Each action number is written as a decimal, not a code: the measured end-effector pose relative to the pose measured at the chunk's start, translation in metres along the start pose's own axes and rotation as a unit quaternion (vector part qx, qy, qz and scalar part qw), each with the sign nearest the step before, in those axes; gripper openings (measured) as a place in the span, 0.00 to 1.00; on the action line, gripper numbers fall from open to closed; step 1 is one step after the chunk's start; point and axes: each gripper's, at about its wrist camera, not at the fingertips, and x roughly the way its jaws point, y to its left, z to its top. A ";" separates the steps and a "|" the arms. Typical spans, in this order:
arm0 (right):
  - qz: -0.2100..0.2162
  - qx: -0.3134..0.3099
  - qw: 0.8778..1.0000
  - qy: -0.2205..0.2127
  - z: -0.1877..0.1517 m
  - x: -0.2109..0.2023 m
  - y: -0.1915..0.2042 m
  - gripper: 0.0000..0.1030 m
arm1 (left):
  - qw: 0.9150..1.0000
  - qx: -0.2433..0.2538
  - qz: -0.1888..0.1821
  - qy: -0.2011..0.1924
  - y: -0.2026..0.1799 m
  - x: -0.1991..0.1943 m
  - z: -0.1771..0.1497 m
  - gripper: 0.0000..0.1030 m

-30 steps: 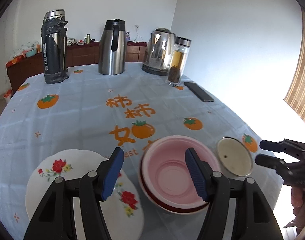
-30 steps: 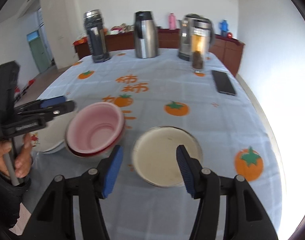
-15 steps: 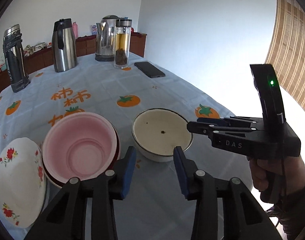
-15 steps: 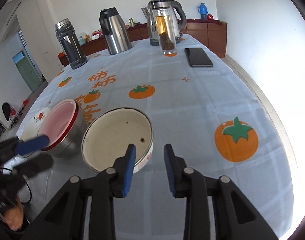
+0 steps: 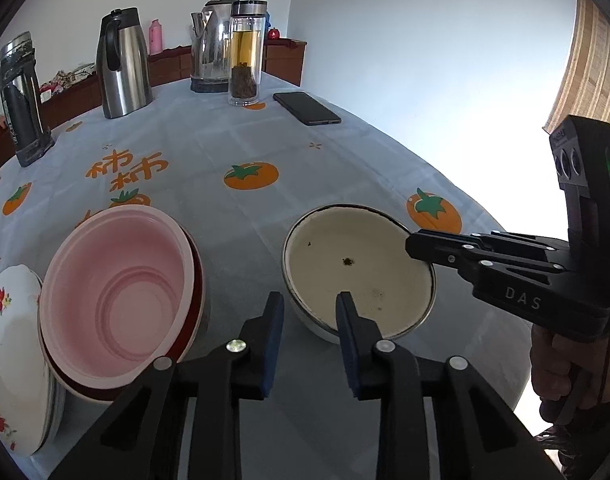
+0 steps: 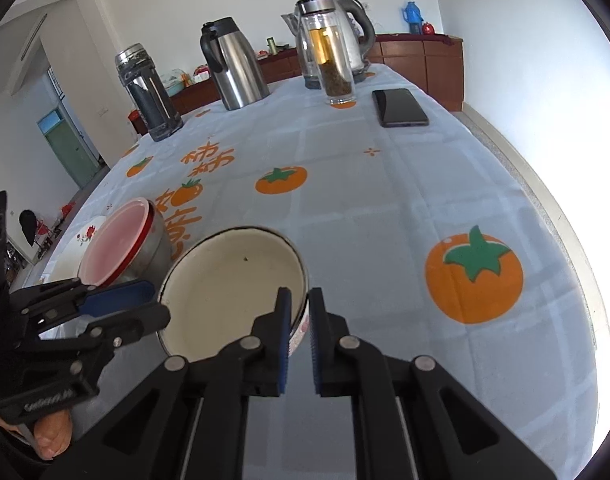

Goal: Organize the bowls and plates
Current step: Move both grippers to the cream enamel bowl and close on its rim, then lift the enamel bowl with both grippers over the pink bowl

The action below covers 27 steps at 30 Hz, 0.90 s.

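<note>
A cream enamel bowl point(image 5: 357, 272) point(image 6: 233, 288) stands on the tomato-print tablecloth. My right gripper point(image 6: 300, 300) is shut on its right rim, one finger inside and one outside. My left gripper point(image 5: 309, 300) straddles the bowl's opposite rim. Its jaws are closing, and a small gap still shows beside the wall. To the left, a pink bowl point(image 5: 117, 292) sits nested in a red-rimmed metal bowl. A white floral plate point(image 5: 9, 340) lies beyond them at the table's left edge.
At the table's far end stand a dark flask point(image 5: 21, 100), a steel jug point(image 5: 123, 64), a kettle point(image 5: 211, 48) and a glass tea bottle point(image 5: 245, 52). A black phone point(image 5: 307, 108) lies near the right edge. A person's hand point(image 5: 561, 360) holds the right gripper.
Both grippers have come in and down onto the cream bowl from opposite sides. The right jaws shut on its rim. The left jaws narrowed around the other rim.
</note>
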 end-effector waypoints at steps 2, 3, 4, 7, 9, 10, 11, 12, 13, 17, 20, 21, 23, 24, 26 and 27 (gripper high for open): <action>0.004 0.003 1.000 0.000 -0.002 -0.002 -0.005 0.07 | 1.000 0.001 0.002 0.003 -0.003 0.006 0.001 0.26; 0.010 0.006 1.000 0.000 -0.002 -0.003 -0.007 0.07 | 1.000 0.000 0.004 0.005 -0.005 0.008 0.002 0.25; 0.015 0.007 1.000 -0.001 -0.003 -0.003 -0.008 0.07 | 1.000 -0.001 0.004 0.007 -0.006 0.010 0.003 0.25; 0.017 0.005 1.000 -0.004 -0.004 -0.003 -0.009 0.08 | 1.000 -0.002 0.015 0.008 -0.009 0.016 0.005 0.25; 0.025 0.010 1.000 -0.007 -0.004 -0.003 -0.011 0.09 | 1.000 -0.005 0.021 0.011 -0.008 0.018 0.006 0.23; 0.029 0.013 0.999 -0.009 -0.004 -0.004 -0.012 0.09 | 1.000 -0.008 0.027 0.013 -0.008 0.019 0.006 0.21; 0.031 0.015 0.999 -0.011 -0.004 -0.004 -0.012 0.09 | 0.999 -0.009 0.030 0.014 -0.008 0.019 0.006 0.20; 0.031 0.016 0.999 -0.012 -0.005 -0.005 -0.012 0.09 | 0.999 -0.011 0.036 0.015 -0.008 0.019 0.006 0.18; 0.032 0.016 0.999 -0.015 -0.005 -0.007 -0.010 0.09 | 0.999 -0.012 0.042 0.014 -0.008 0.018 0.006 0.16; 0.034 0.020 0.999 -0.023 -0.005 -0.010 -0.007 0.09 | 0.998 -0.011 0.055 0.008 -0.010 0.012 0.005 0.15; 0.036 0.023 0.999 -0.024 -0.005 -0.012 -0.005 0.09 | 0.998 -0.015 0.053 0.003 -0.010 0.006 0.005 0.15; 0.037 0.022 0.999 -0.025 -0.005 -0.013 -0.004 0.09 | 0.999 -0.016 0.051 0.001 -0.009 0.003 0.005 0.15; 0.038 0.021 0.999 -0.028 -0.004 -0.017 0.000 0.09 | 0.999 -0.019 0.048 -0.004 -0.008 -0.005 0.005 0.15; 0.039 0.019 0.999 -0.030 -0.004 -0.019 0.003 0.10 | 0.999 -0.020 0.047 -0.005 -0.007 -0.008 0.006 0.15; 0.040 0.013 0.999 -0.033 -0.002 -0.025 0.009 0.10 | 0.999 -0.023 0.040 -0.005 -0.004 -0.017 0.005 0.15; 0.040 0.010 0.999 -0.033 -0.001 -0.027 0.012 0.10 | 0.999 -0.024 0.038 -0.005 -0.003 -0.020 0.005 0.15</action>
